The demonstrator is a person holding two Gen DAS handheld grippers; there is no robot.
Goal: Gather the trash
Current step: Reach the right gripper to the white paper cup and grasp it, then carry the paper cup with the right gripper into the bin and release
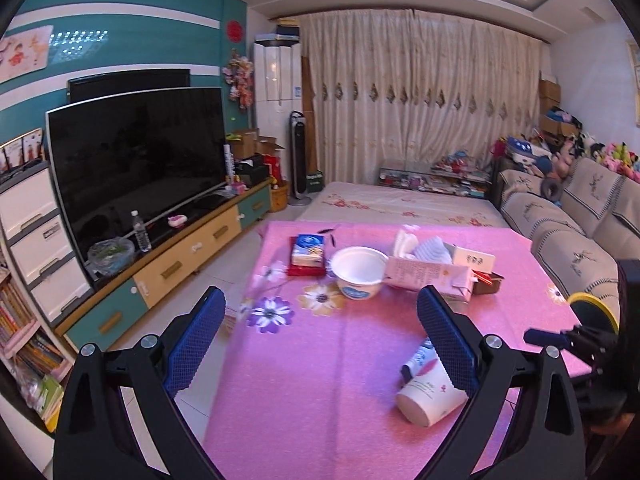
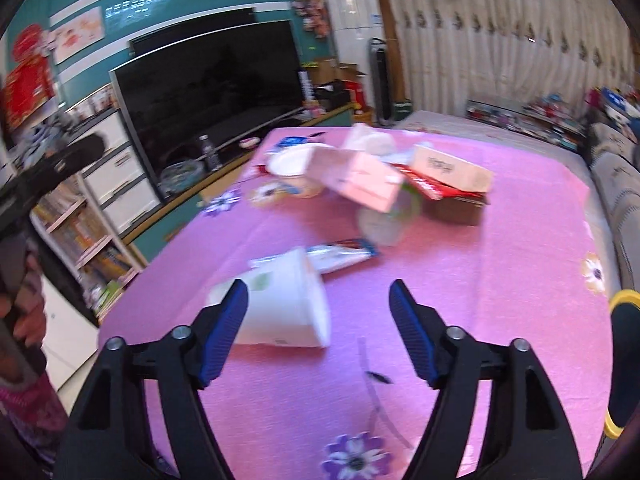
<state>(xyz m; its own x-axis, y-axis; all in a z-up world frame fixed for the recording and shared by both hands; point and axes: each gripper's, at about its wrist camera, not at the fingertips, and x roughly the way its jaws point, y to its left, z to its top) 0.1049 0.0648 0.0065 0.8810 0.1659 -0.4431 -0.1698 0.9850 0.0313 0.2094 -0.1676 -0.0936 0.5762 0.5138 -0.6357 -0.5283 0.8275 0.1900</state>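
Note:
A white paper cup (image 1: 428,398) lies on its side on the pink tablecloth (image 1: 320,380), beside a small blue-and-white wrapper (image 1: 420,358). My left gripper (image 1: 320,312) is open and empty above the table; its right finger partly hides the cup. Farther back are a white bowl (image 1: 359,270), a pink carton (image 1: 426,276) and a blue tissue pack (image 1: 307,250). In the right wrist view my right gripper (image 2: 318,300) is open just in front of the cup (image 2: 286,306), its left finger beside the cup's wall. The wrapper (image 2: 340,254) and a clear plastic cup (image 2: 390,220) lie behind.
A tissue box (image 2: 452,168) on a red-topped brown box (image 2: 452,202) sits at the back right of the table. A TV (image 1: 136,164) and cabinet stand left, a sofa (image 1: 580,232) right. A yellow-rimmed bin (image 2: 622,364) is at the table's right edge.

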